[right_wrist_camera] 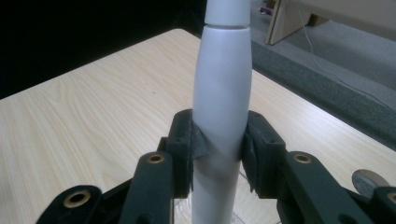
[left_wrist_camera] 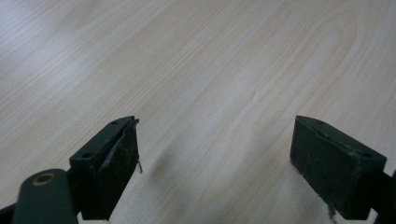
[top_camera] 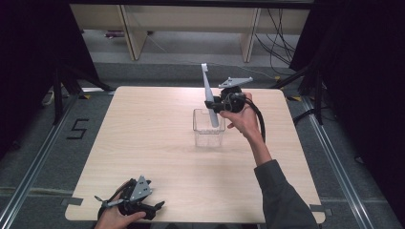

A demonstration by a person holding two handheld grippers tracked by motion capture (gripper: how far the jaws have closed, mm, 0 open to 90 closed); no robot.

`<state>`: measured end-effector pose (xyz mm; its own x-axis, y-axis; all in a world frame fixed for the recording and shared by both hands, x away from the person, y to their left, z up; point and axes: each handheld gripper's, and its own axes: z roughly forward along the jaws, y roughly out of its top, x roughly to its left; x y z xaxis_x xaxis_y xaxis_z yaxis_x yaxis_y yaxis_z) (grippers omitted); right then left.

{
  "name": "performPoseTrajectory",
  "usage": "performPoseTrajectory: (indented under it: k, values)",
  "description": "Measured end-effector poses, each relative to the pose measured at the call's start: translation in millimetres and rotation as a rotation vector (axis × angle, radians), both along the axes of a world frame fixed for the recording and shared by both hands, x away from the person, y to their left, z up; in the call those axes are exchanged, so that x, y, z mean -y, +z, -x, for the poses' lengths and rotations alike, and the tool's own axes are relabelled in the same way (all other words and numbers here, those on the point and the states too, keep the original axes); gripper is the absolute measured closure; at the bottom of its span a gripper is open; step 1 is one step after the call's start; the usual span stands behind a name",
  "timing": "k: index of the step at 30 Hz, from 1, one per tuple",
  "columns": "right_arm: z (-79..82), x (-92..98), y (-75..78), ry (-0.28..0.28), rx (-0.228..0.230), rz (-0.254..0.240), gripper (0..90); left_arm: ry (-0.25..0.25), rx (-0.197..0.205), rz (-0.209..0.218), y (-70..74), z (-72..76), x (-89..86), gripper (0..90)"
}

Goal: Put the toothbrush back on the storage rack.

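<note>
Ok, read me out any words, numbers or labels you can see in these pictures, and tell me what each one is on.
"5": a black digit marked on the grey floor, left of the table.
Nothing readable on the grey-white toothbrush-like handle, the clear container or either gripper.

Clear container (top_camera: 209,128) mid-table (top_camera: 143,143), toothbrush (top_camera: 208,98) apparently inside, open tabletop elsewhere

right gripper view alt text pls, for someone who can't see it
The right gripper is shut on the pale grey handle of an electric toothbrush, which stands upright between its two black pads and runs out past the top edge. Behind it lies a light wooden table, with grey floor beyond the table's far edge.
</note>
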<state>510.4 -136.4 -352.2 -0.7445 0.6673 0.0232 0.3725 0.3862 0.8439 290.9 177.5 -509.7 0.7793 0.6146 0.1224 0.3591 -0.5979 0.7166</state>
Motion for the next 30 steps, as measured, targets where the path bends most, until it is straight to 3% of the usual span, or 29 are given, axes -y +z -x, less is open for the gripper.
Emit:
performPoseTrajectory:
  k: [20, 22, 30]
  values:
    - [-12.7, -13.8, -30.8, -0.013, -0.045, 0.091, 67.0, 0.001, -0.010, -0.002, 0.0, 0.6, -0.1, 15.1]
    - [-13.0, -15.4, -32.4, -0.006, -0.083, 0.106, 67.0, -0.001, -0.007, -0.004, 0.2, 0.4, -0.1, 15.1]
    - [-15.5, -20.8, -40.3, -0.001, -0.079, 0.152, 67.0, -0.001, 0.001, 0.000, 0.1, 0.5, 0.2, 15.1]
